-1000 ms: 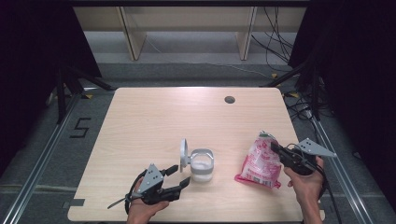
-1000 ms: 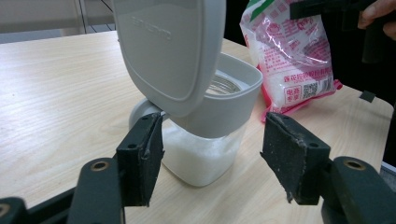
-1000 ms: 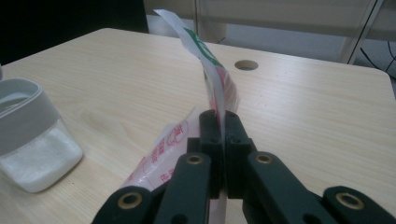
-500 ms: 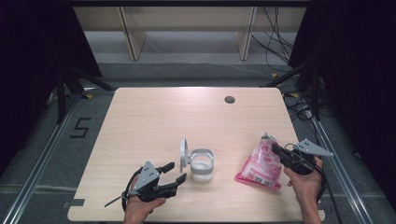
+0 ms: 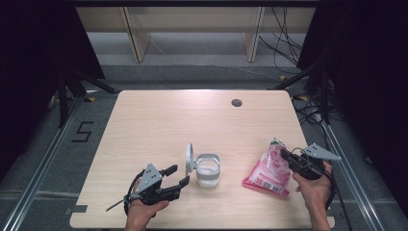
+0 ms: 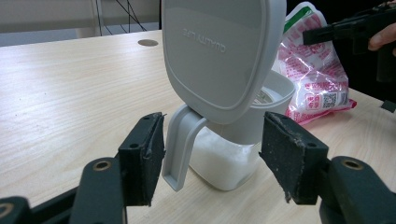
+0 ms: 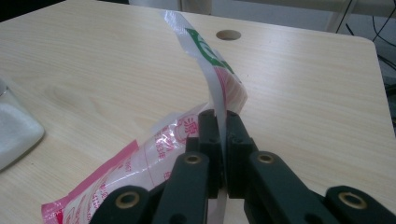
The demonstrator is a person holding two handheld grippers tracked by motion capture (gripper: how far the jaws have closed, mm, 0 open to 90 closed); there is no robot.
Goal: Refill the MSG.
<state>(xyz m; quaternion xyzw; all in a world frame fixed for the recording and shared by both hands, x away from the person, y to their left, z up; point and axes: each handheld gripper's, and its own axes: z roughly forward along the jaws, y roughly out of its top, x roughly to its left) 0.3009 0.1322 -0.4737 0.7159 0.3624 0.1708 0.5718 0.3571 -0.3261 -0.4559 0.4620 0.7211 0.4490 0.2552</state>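
Observation:
A small clear container (image 5: pixel 208 171) holding white powder stands near the table's front middle, its grey hinged lid (image 5: pixel 189 157) raised upright. In the left gripper view the container (image 6: pixel 229 154) and its lid (image 6: pixel 219 51) stand just beyond my left gripper (image 6: pixel 210 156), which is open with nothing between its jaws. From above, the left gripper (image 5: pixel 174 175) is just left of the container. A pink and white plastic bag (image 5: pixel 267 169) lies to the right. My right gripper (image 5: pixel 287 156) is shut on the bag's top edge (image 7: pixel 219 100), pinching the film between its jaws (image 7: pixel 223 144).
The wooden table (image 5: pixel 159 125) has a round cable hole (image 5: pixel 236 102) near its far edge. Metal rails run along the floor on both sides, and cables lie at the back right.
My left gripper has drawn back toward the front edge and slightly left, away from the container. The right gripper stays shut on the bag with little movement.

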